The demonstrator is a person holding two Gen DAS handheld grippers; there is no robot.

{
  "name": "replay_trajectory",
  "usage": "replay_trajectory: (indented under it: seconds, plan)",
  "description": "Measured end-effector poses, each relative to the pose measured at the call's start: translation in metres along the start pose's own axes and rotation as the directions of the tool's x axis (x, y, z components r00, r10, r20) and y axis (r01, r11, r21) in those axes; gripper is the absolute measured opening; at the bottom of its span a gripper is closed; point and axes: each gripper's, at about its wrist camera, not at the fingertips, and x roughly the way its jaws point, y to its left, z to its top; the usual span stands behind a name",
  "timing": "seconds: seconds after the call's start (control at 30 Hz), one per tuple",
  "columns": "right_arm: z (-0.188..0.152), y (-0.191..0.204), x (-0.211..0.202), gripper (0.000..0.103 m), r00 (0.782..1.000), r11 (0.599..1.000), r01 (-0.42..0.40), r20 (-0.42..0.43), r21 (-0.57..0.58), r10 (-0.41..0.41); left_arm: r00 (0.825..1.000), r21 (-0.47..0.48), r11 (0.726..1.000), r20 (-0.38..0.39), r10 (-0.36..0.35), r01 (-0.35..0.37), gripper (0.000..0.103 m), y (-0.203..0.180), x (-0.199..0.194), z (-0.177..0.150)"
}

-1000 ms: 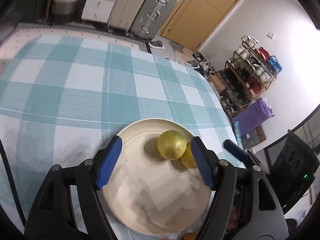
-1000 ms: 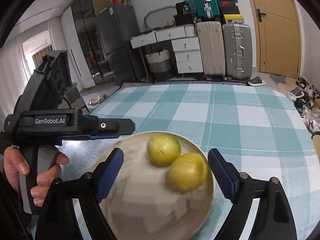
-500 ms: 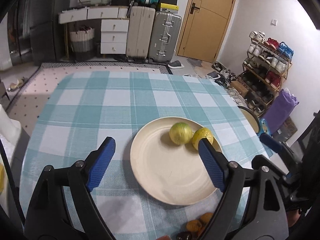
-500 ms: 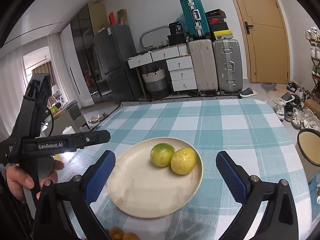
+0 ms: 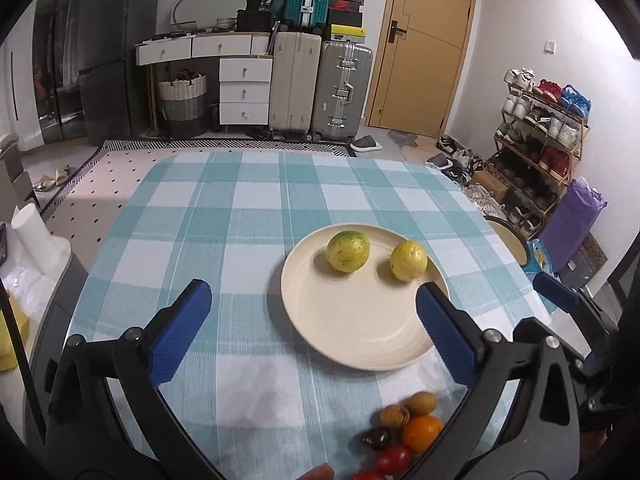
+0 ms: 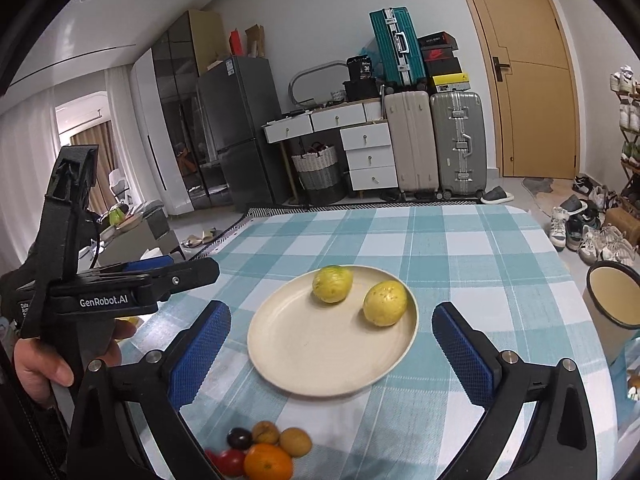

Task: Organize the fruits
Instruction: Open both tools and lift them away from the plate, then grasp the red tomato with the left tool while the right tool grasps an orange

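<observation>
A cream plate (image 5: 352,332) (image 6: 320,356) sits on the checked tablecloth and holds two yellow-green fruits, one greener (image 5: 347,251) (image 6: 332,283) and one yellower (image 5: 408,261) (image 6: 385,303). A pile of small fruits lies near the table's front edge: an orange (image 5: 422,433) (image 6: 268,461), a tomato (image 5: 393,459) (image 6: 231,461), a kiwi (image 5: 421,403) (image 6: 295,442), a walnut (image 5: 394,415) and a dark one (image 6: 239,437). My left gripper (image 5: 312,320) is open and empty, behind the plate. My right gripper (image 6: 332,344) is open and empty, jaws either side of the plate's near half. The left gripper's body shows in the right wrist view (image 6: 120,292).
A cream enamel mug (image 6: 612,304) stands at the table's right edge. The teal checked cloth (image 5: 248,208) covers the whole table. Suitcases, drawers and a shoe rack stand beyond the table.
Both grippers have pulled back and up from the plate. The pile of small fruits at the front edge has come into view. The two fruits on the plate sit a little apart.
</observation>
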Motion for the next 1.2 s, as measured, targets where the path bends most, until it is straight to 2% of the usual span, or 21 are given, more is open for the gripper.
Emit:
replay_trajectory:
  seconds: [0.27,0.6,0.87,0.97,1.2]
  plan:
    - [-0.024,0.008,-0.014,0.103,1.000,1.000,-0.006,-0.028,0.026,0.007,0.997,-0.030,0.999,-0.059,-0.043,0.041,0.102,0.013,-0.009,-0.042]
    - [-0.055,0.011,-0.020,0.103,0.995,0.998,-0.001,-0.100,0.057,0.007,0.980,-0.031,0.996,-0.177,-0.089,0.085,0.102,0.022,0.002,-0.094]
    - [-0.068,0.014,-0.024,0.103,0.991,0.997,-0.015,-0.131,0.080,0.025,0.976,-0.005,0.995,-0.197,-0.096,0.097,0.102,0.021,-0.001,-0.112]
    - [-0.070,0.019,-0.027,0.103,0.991,0.998,-0.014,-0.131,0.068,0.023,0.970,-0.017,0.990,-0.199,-0.139,0.138,0.102,0.022,-0.003,-0.117]
    - [-0.074,0.024,-0.033,0.103,0.992,0.998,-0.007,-0.127,0.055,0.014,0.952,-0.015,0.984,-0.249,-0.177,0.179,0.101,0.019,0.000,-0.130]
